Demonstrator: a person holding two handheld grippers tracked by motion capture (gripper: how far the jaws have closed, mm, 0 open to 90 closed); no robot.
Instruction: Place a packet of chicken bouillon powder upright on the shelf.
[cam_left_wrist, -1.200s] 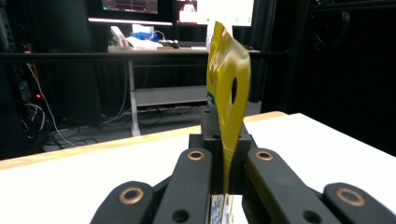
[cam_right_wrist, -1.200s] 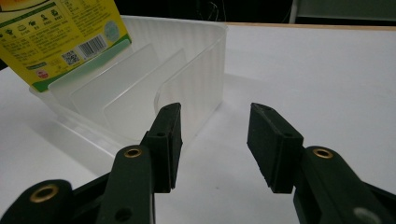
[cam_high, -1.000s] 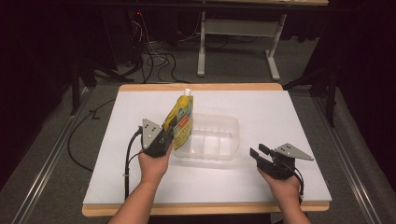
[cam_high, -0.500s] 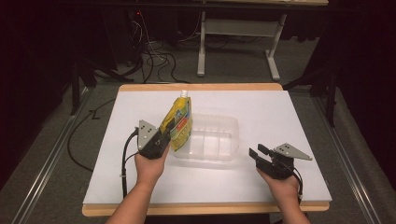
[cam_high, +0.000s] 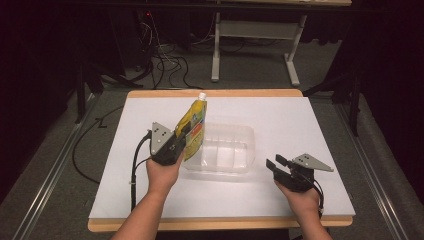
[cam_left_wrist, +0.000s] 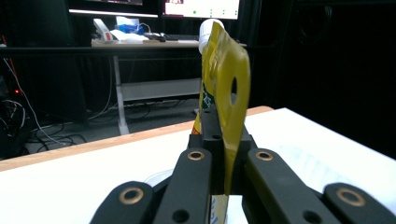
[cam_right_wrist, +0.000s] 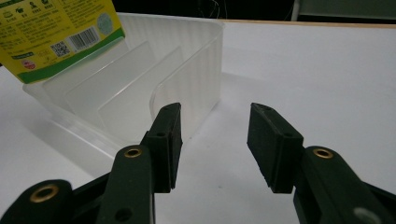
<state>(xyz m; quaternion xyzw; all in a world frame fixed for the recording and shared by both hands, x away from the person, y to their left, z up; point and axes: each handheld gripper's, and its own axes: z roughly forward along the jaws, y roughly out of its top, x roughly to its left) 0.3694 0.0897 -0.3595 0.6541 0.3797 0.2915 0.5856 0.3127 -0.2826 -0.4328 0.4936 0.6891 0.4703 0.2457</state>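
Note:
A yellow refill pouch (cam_high: 192, 127) with a white cap stands lifted at the left end of a clear plastic container (cam_high: 227, 150). My left gripper (cam_high: 182, 137) is shut on the pouch's edge; in the left gripper view the pouch (cam_left_wrist: 224, 93) rises thin between the black jaws, with the left gripper (cam_left_wrist: 219, 149) clamped low on it. My right gripper (cam_high: 274, 164) rests open on the table, right of the container. In the right gripper view the right gripper (cam_right_wrist: 215, 135) faces the container's corner (cam_right_wrist: 187, 70), and the pouch's bottom (cam_right_wrist: 56, 32) hangs over the container's far end.
The white tabletop (cam_high: 300, 125) has a wooden rim. The container holds ribbed dividers (cam_right_wrist: 121, 79). Cables (cam_high: 165, 65) and a desk frame (cam_high: 255, 45) lie on the floor beyond the table. A black cable (cam_high: 134, 170) trails from the left gripper.
The left gripper and pouch have shifted slightly left and toward the person, to the container's left end. The right gripper has stayed in place.

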